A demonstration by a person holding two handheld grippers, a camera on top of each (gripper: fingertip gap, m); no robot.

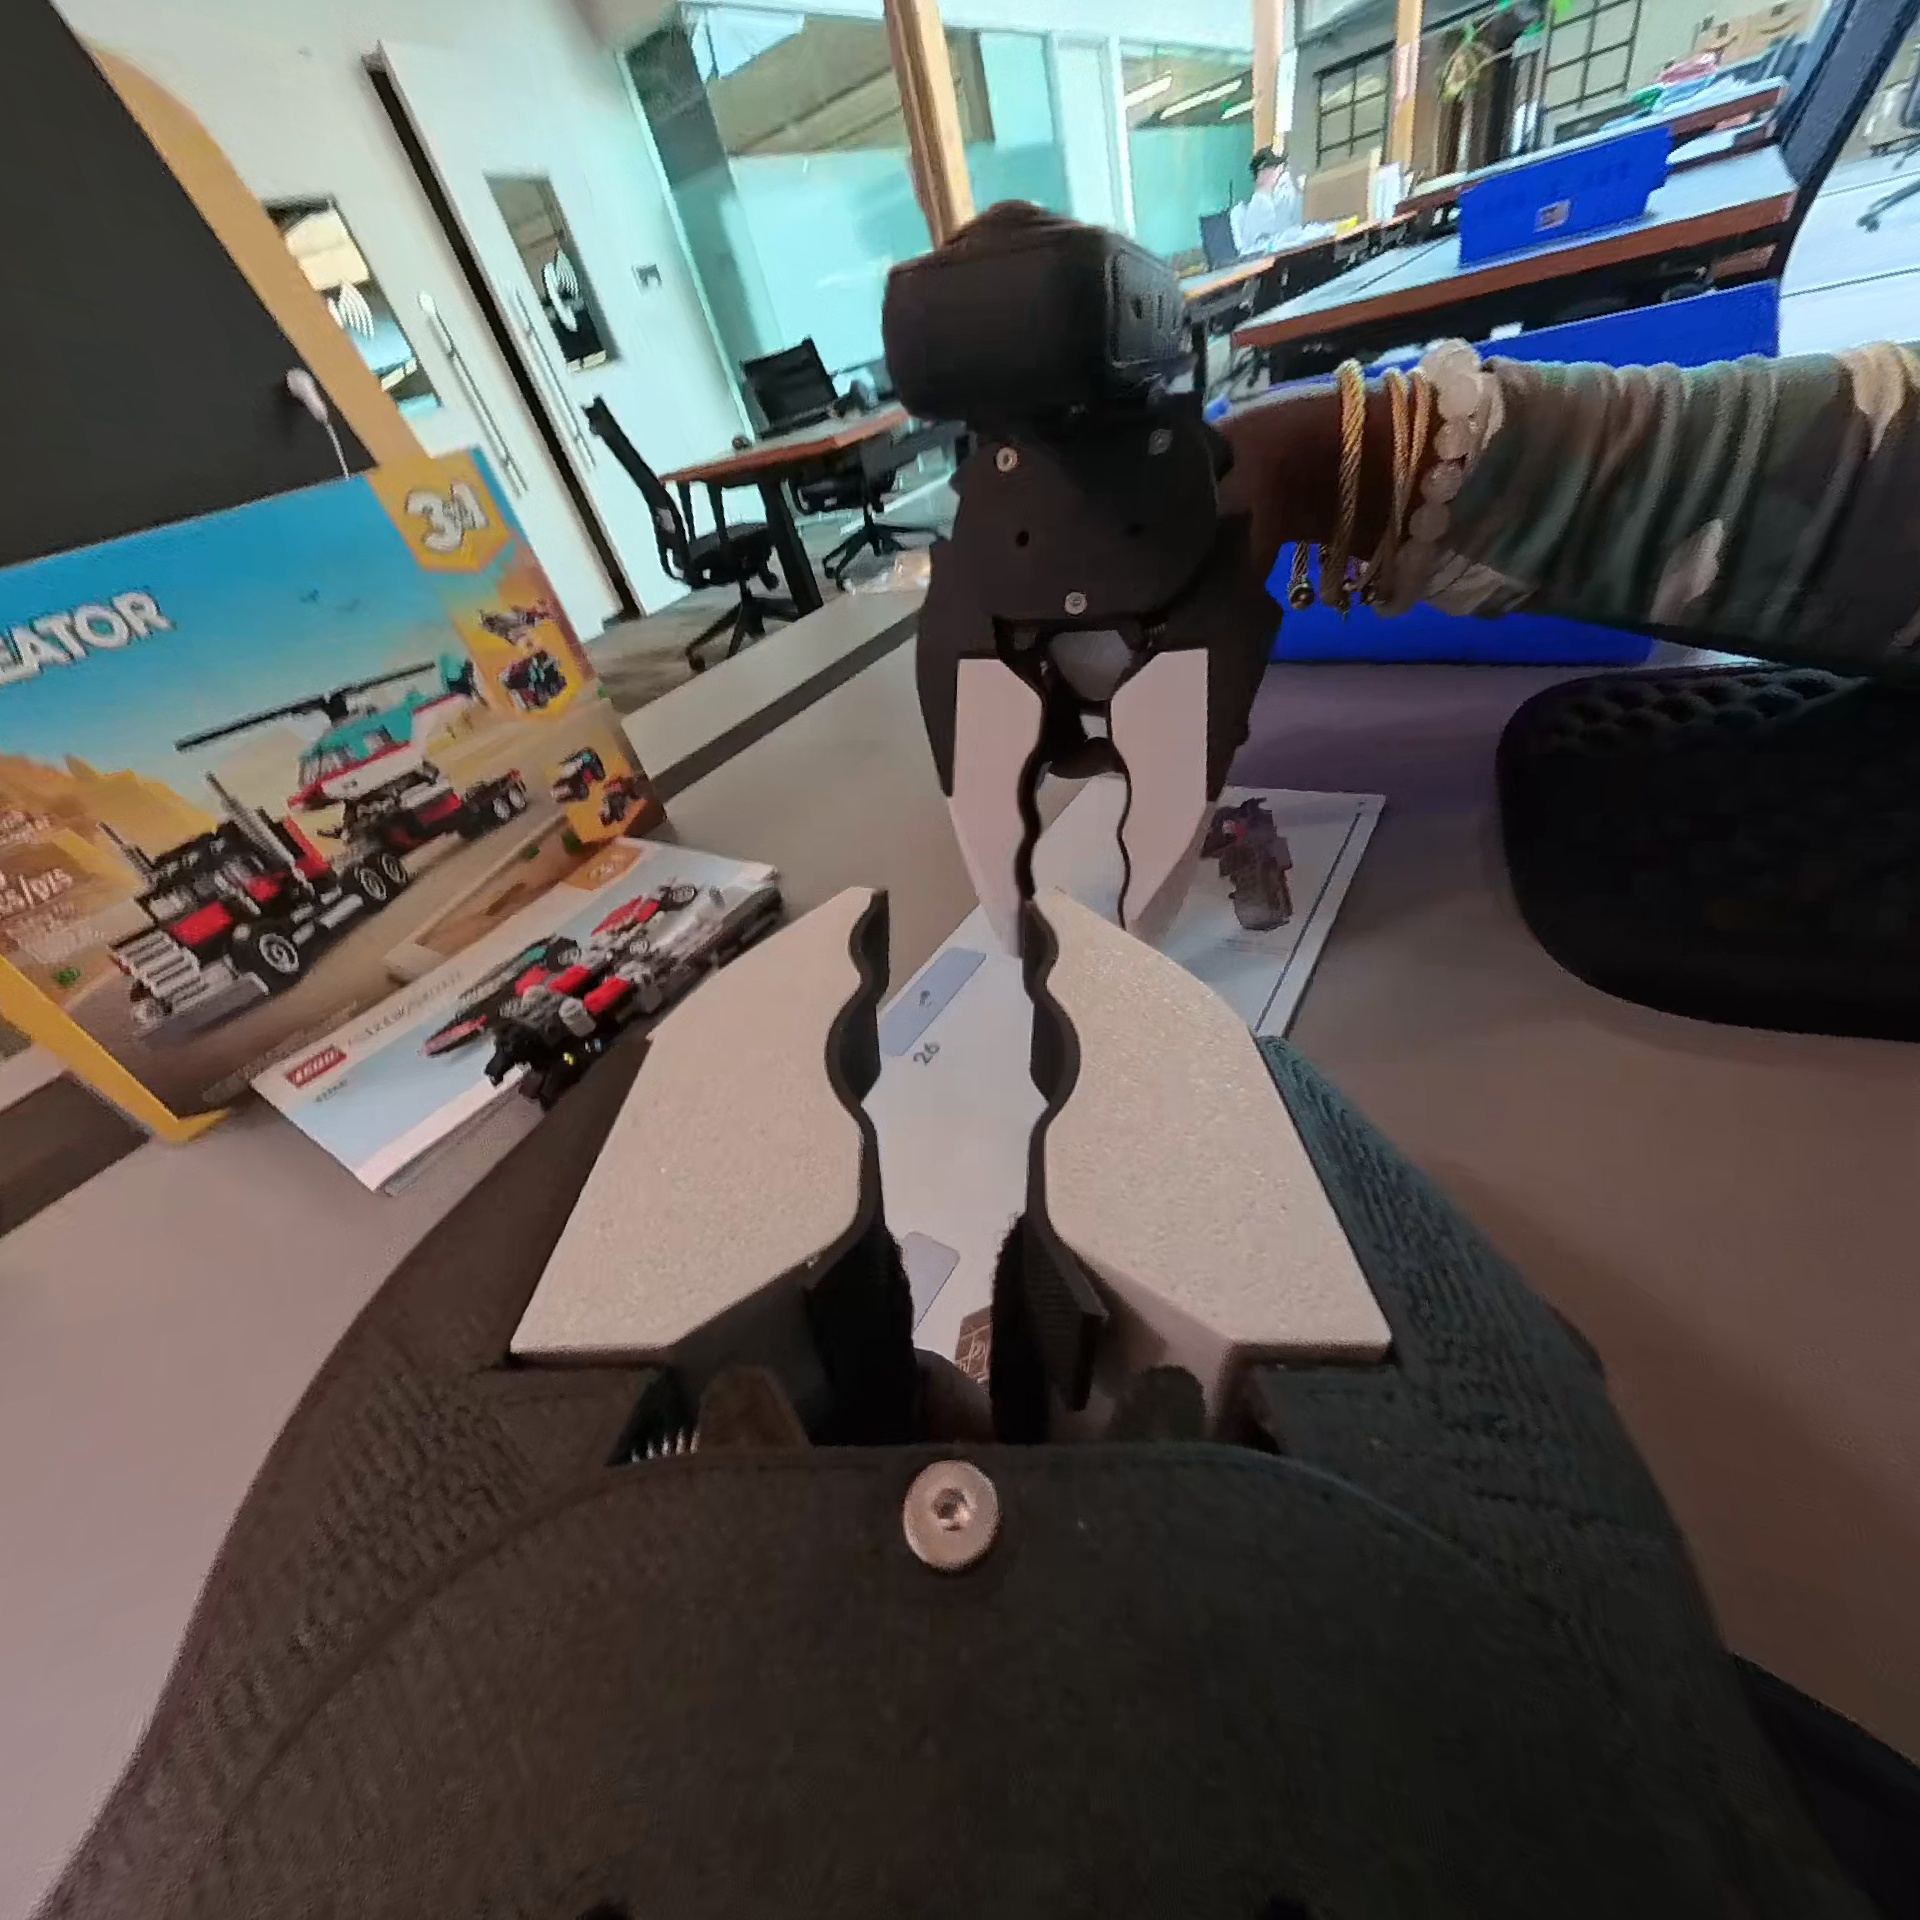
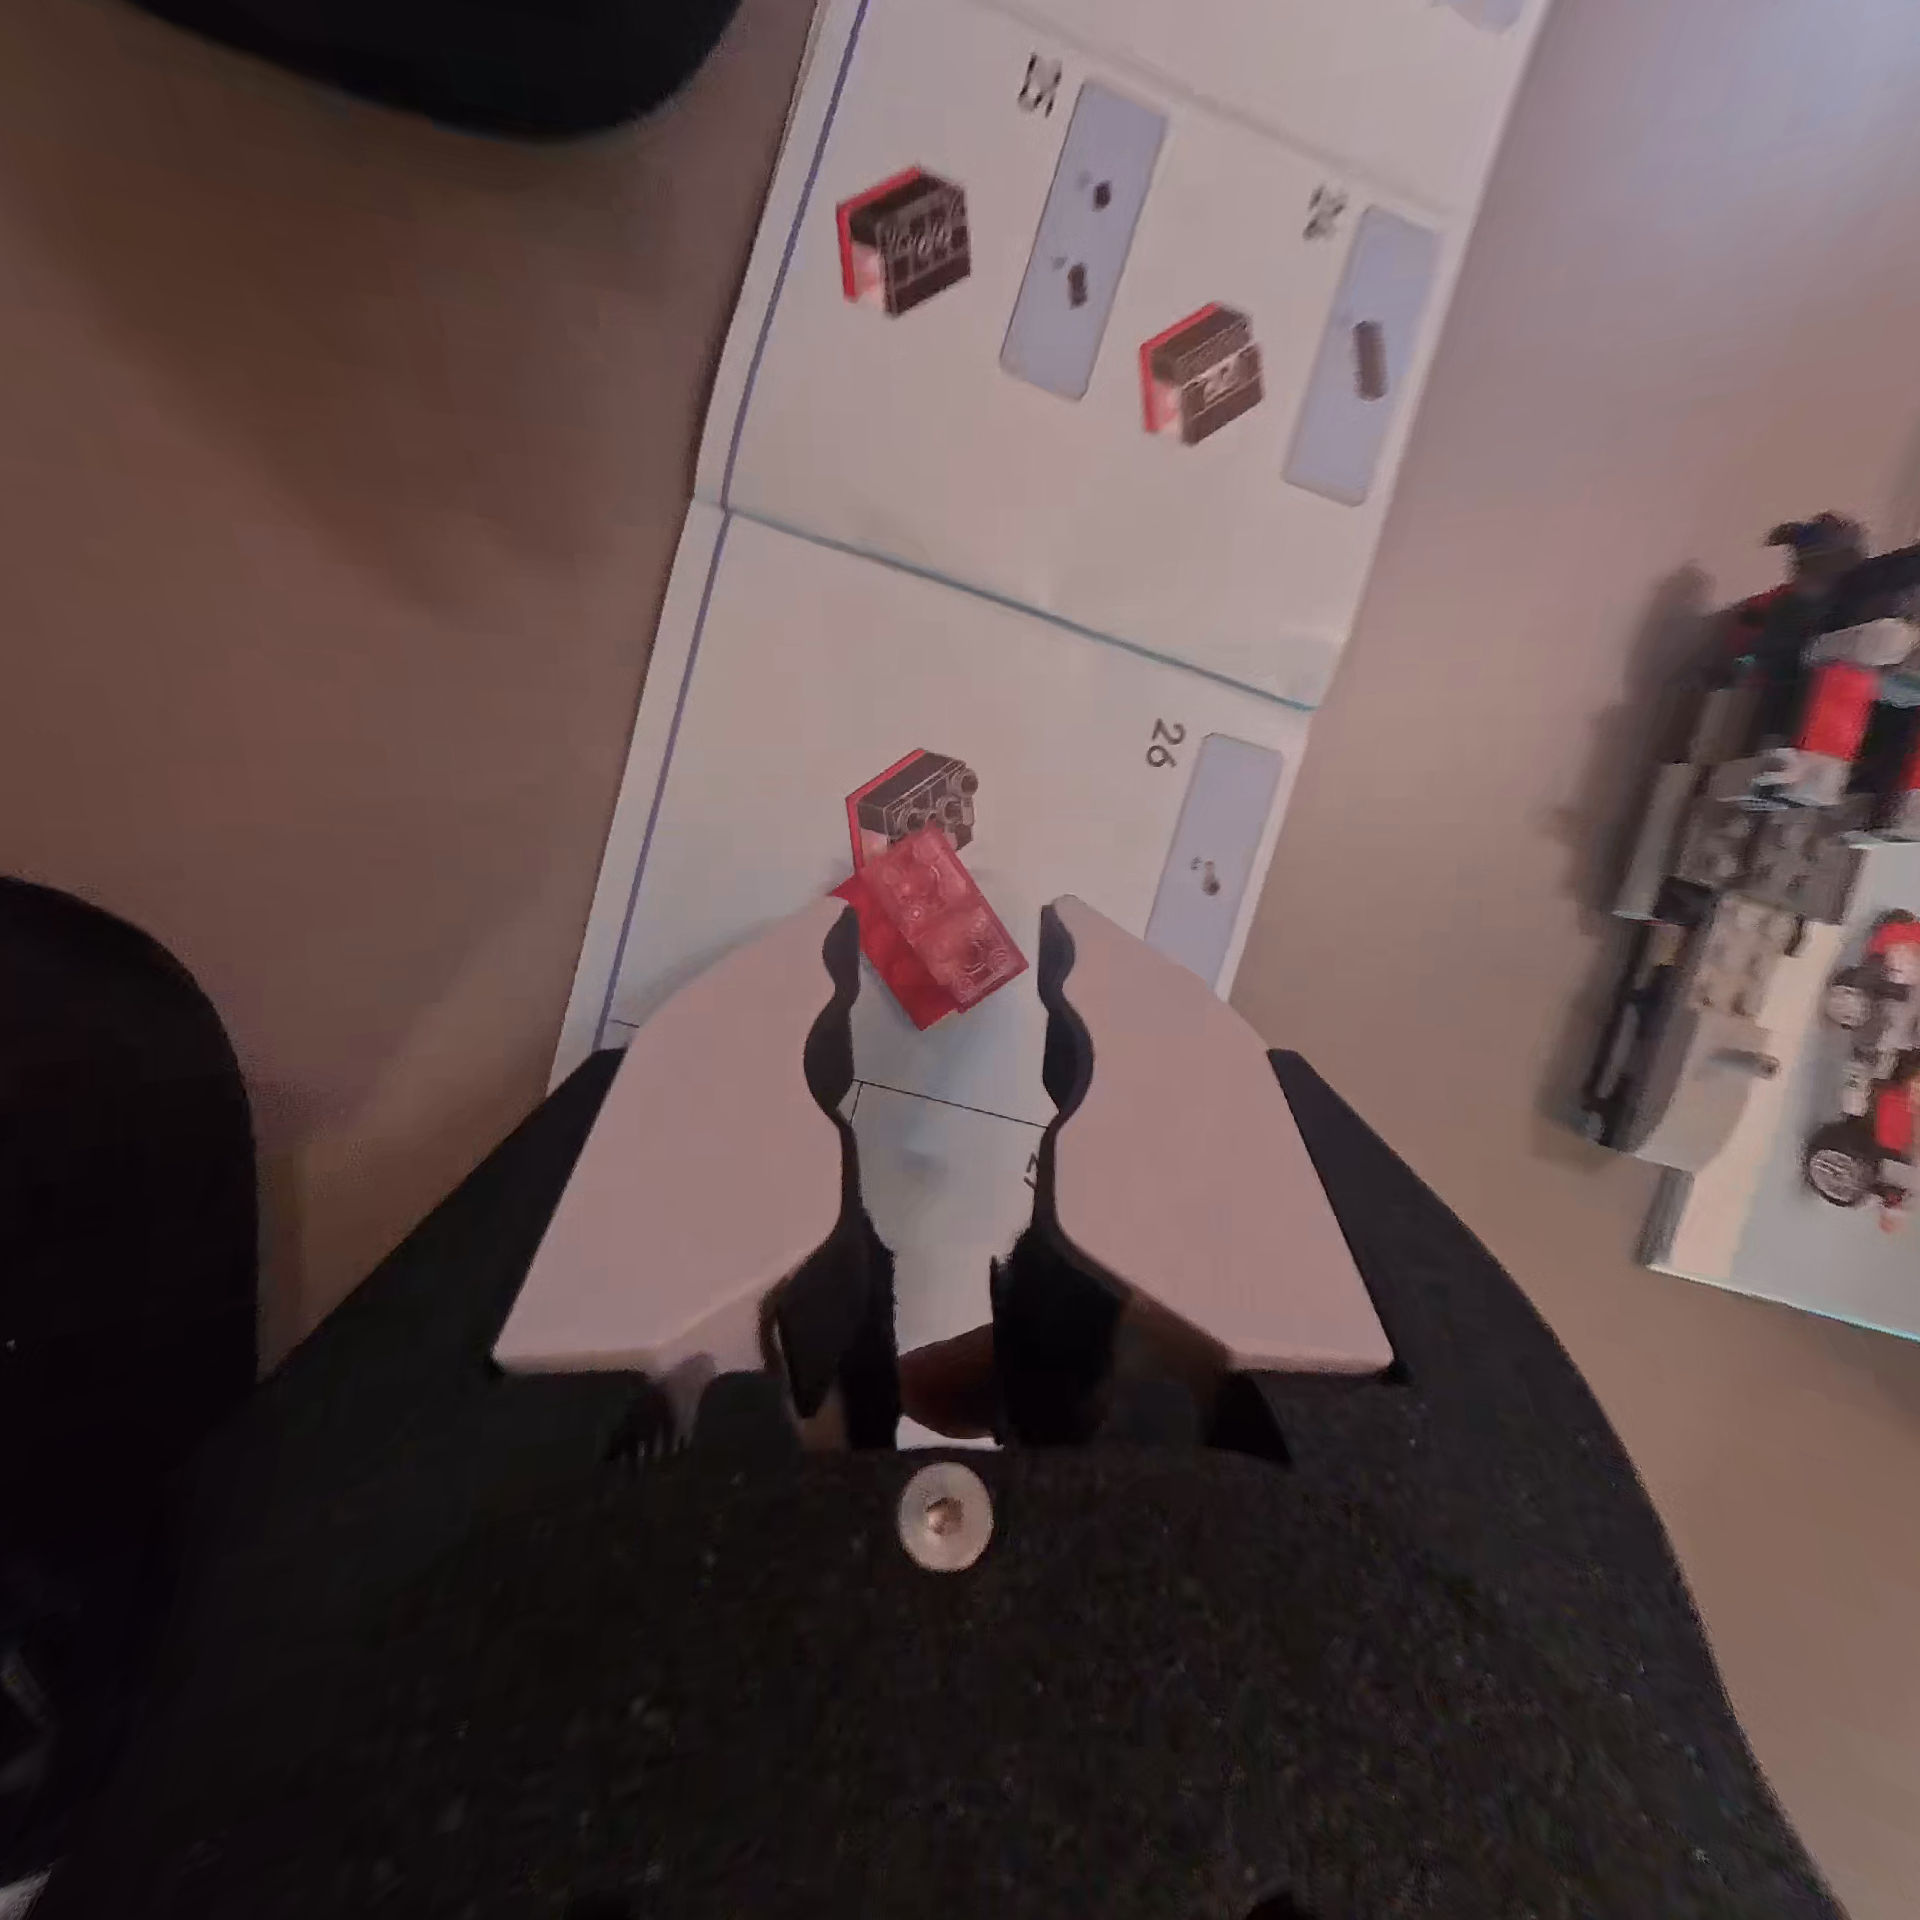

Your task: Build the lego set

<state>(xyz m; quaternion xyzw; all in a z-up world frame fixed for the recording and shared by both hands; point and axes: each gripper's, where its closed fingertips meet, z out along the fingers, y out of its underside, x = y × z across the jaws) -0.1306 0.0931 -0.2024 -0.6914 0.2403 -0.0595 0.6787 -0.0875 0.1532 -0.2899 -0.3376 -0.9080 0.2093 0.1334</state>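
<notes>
The left tool fills the lower half of the left wrist view, its white fingers spread with nothing between them, over the open white instruction sheet on the grey surface. Straight ahead, at mid-frame, the right tool points down at that sheet and blocks the view of what lies under it. A hand in a camouflage sleeve with gold bracelets reaches in from the right edge to hold it.

In the right wrist view the right tool is also spread, and the translucent red lego brick lies tilted on the instruction sheet between its fingertips; whether either fingertip touches it I cannot tell. The brick partly covers a printed diagram.

At left in the left wrist view the blue and yellow lego box stands upright, cut off by the frame edge, with a closed instruction booklet flat in front of it. A black mesh cushion-like shape sits at the right edge. At the right of the right wrist view, the grey, black and red partly built lego model is blurred and cropped.
</notes>
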